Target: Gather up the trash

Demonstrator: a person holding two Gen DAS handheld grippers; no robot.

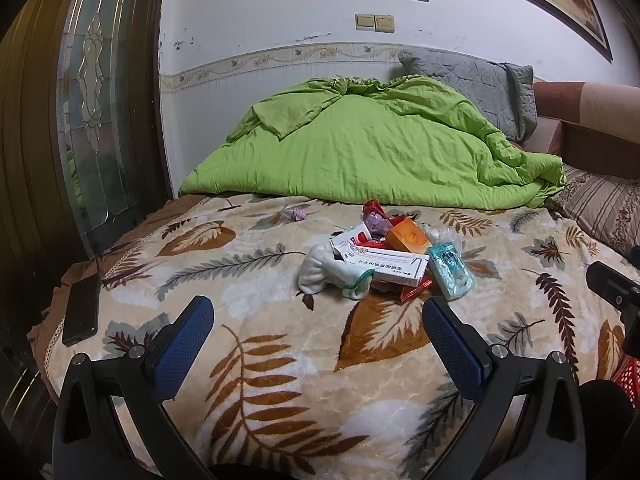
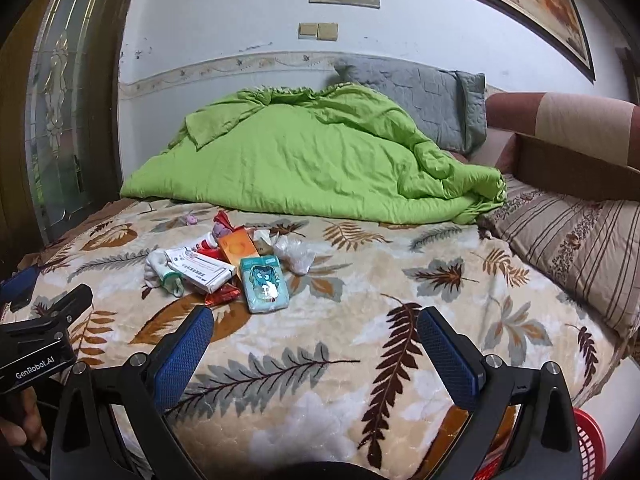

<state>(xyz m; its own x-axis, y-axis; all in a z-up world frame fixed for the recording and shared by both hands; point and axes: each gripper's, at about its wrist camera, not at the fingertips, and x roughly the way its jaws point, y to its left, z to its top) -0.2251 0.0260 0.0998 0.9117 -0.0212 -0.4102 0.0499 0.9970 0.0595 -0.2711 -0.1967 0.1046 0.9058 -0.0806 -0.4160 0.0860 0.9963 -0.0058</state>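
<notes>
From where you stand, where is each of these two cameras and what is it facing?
Left wrist: on the left gripper, facing across the bed at the trash pile; its blue fingers spread open, right gripper's edge at the right.
Right wrist: on the right gripper, same direction; open fingers, left gripper and a hand at the left.
Shared: teal packet, green quilt.

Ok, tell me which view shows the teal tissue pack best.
Right wrist view: the teal tissue pack lies facing the camera, its cartoon print plain, nothing over it. The left wrist view shows it at an angle, print washed out, beside the white box.
</notes>
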